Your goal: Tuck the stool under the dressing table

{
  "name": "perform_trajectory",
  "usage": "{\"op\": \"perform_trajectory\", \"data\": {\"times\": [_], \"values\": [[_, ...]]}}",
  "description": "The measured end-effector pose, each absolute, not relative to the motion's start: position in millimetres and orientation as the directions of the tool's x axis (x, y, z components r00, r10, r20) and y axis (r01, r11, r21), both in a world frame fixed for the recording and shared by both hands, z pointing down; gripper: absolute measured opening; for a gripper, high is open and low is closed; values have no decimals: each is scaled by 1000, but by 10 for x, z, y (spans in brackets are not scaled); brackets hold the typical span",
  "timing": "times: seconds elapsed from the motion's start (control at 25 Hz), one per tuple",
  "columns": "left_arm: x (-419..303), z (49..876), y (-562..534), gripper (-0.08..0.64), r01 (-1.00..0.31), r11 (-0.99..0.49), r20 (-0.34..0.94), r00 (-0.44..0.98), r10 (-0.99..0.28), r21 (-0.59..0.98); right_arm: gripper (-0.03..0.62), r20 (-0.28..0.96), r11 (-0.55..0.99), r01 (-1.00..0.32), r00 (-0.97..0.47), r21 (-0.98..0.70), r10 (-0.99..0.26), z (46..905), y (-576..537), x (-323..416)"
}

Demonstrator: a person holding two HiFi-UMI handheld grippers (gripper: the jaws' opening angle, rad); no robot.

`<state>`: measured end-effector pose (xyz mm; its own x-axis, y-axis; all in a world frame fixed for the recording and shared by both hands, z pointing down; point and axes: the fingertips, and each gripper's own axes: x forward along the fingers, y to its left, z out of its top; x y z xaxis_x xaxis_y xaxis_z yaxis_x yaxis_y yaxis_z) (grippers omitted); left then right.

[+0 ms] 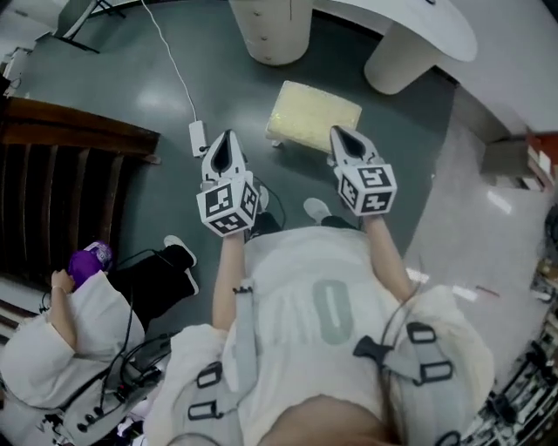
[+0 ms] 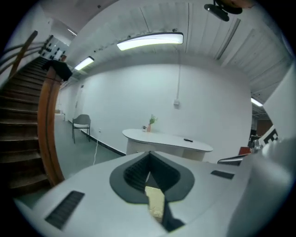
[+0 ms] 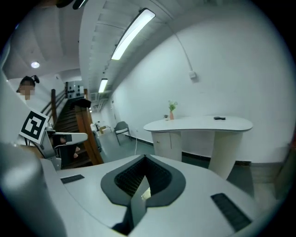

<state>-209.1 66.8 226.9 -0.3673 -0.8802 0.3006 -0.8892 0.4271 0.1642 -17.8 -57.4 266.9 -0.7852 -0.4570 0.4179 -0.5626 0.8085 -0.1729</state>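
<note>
A low stool with a cream cushion (image 1: 312, 116) stands on the dark floor, just short of the white dressing table (image 1: 410, 26). My left gripper (image 1: 225, 144) hovers above the floor to the left of the stool, shut and empty. Over the stool's near right corner hangs my right gripper (image 1: 340, 135), also shut with nothing in it. In the left gripper view the table (image 2: 166, 141) stands ahead, and a strip of the cushion (image 2: 155, 201) shows past the closed jaws of the left gripper (image 2: 149, 171). The right gripper view has the table (image 3: 199, 125) beyond the right gripper (image 3: 144, 178).
A white power strip with its cable (image 1: 197, 137) lies on the floor left of the stool. The wooden staircase (image 1: 61, 174) rises at the left, with a person (image 1: 78, 305) crouched beside it. A grey chair (image 2: 82, 122) stands by the far wall. A small vase (image 2: 150, 124) sits on the table.
</note>
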Motion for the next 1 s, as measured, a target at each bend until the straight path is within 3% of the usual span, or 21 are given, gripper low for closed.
{"op": "perform_trajectory", "data": {"times": [0.16, 0.44, 0.68, 1.0], "values": [[-2288, 2252, 312, 5, -950, 266, 303, -208, -930, 162, 2, 407, 658, -735, -659, -166, -633, 2641, -605, -57], [-2418, 2255, -110, 5, -992, 32, 313, 8, -950, 123, 2, 398, 403, -902, -430, -154, -811, 2613, -539, 191], [-2248, 2301, -271, 5, -992, -48, 292, 80, -953, 114, 3, 390, 279, -951, -309, -133, -867, 2604, -383, 510], [-1960, 2349, -187, 5, -991, -91, 300, 116, -947, 94, 3, 410, 227, -963, -269, -147, -871, 2689, -162, 787]]}}
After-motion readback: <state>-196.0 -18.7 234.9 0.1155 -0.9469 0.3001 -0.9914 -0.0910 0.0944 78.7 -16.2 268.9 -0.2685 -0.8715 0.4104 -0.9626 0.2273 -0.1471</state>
